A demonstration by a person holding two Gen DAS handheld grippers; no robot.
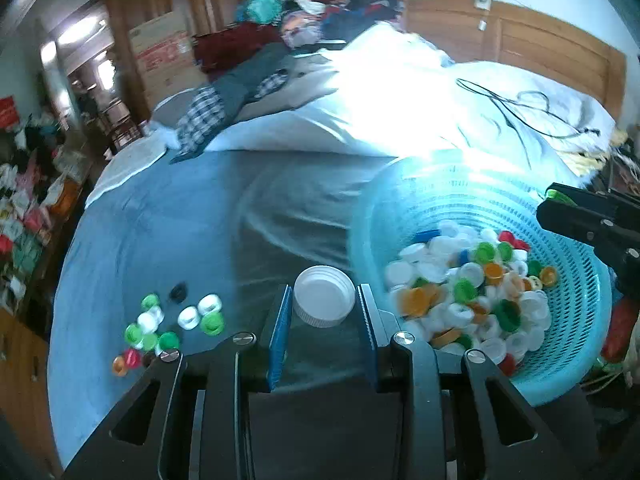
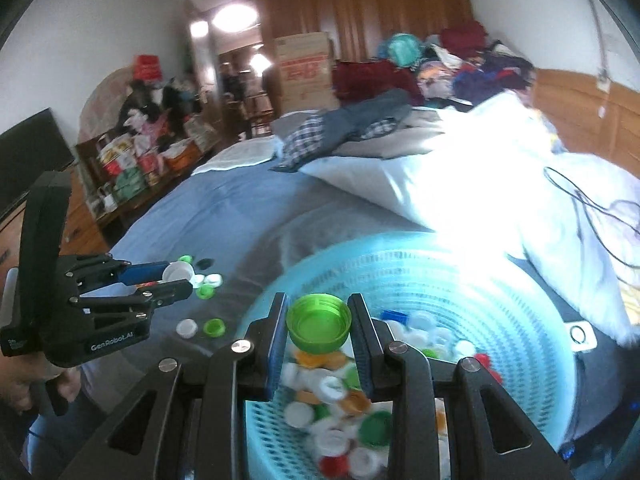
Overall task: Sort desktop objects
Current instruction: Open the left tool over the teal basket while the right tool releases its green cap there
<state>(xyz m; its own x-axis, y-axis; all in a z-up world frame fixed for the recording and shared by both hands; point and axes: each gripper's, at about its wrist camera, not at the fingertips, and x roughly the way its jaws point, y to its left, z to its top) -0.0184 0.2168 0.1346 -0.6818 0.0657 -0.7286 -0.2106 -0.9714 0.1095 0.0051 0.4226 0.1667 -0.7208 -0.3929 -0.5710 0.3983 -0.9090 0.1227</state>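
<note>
Pinching a white cap [image 1: 324, 300], the left gripper [image 1: 325, 312] hangs above the bed [image 1: 160, 216] beside scattered caps [image 1: 168, 324]; the right gripper [image 2: 319, 328] pinches a green cap [image 2: 319, 326] over the cap-filled turquoise basket [image 2: 520, 320].

On the side of your left gripper [image 2: 176, 280], at about eight o'clock in the right wrist view, you can read "GenRobot.AI" in white letters. The cardboard box [image 2: 306, 70] at twelve o'clock carries red printing, but it is too blurred for you to read.
</note>
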